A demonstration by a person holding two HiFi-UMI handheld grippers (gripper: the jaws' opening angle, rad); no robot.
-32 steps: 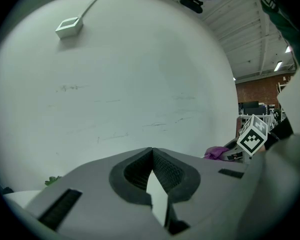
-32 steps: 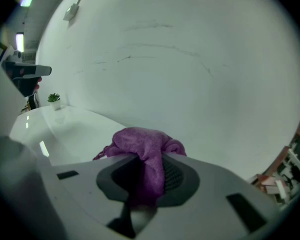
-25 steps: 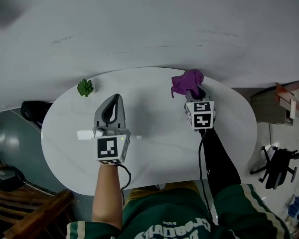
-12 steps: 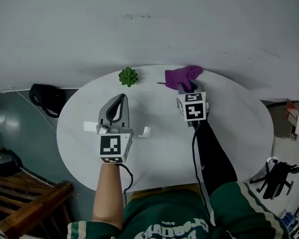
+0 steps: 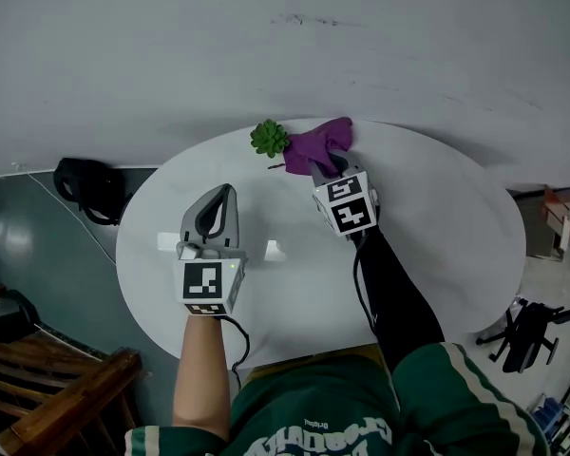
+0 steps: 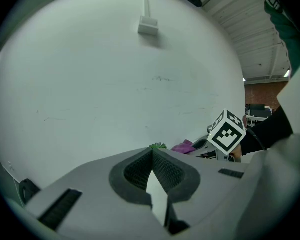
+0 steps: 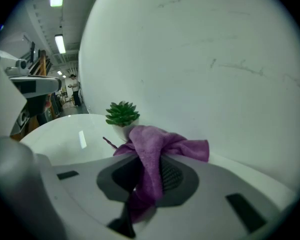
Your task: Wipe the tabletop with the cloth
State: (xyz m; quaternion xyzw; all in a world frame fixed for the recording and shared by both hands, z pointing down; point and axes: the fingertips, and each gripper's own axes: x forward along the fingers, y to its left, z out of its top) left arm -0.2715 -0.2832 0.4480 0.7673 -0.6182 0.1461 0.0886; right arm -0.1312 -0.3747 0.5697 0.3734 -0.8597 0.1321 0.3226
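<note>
- Right gripper (image 5: 327,166) is clamped on the purple cloth (image 5: 319,142). One fold is pinched between its jaws and the rest bunches out past the tips, at the far edge of the white table (image 5: 437,226).
- Left gripper (image 5: 222,194) has its jaws pressed together with nothing between them. It sits over the near-left part of the table, well apart from the cloth.
- Whether the bunch presses on the tabletop I cannot tell. For a good wipe it likely needs lowering until the loose part spreads flat, with the jaw tips kept off the surface.
- Long overlapping strokes drawn toward the near edge would suit, since most of the bare top lies near and to either side.
- Only a fold is held, so heavy drag could pull the cloth free. Moderate pressure seems wiser.
- A small green plant (image 5: 269,138) in a pale pot stands just left of the cloth, so close that I cannot tell if they touch. A stroke to the left would probably tip it, so wipe round it or move it first.
- The left gripper itself blocks the near-left area and would need lifting clear.
- A wall (image 5: 266,55) rises right behind the far edge, leaving little room there.
- A black bag (image 5: 84,190) and a wooden chair (image 5: 52,388) sit on the floor at left, clear of the work.
</note>
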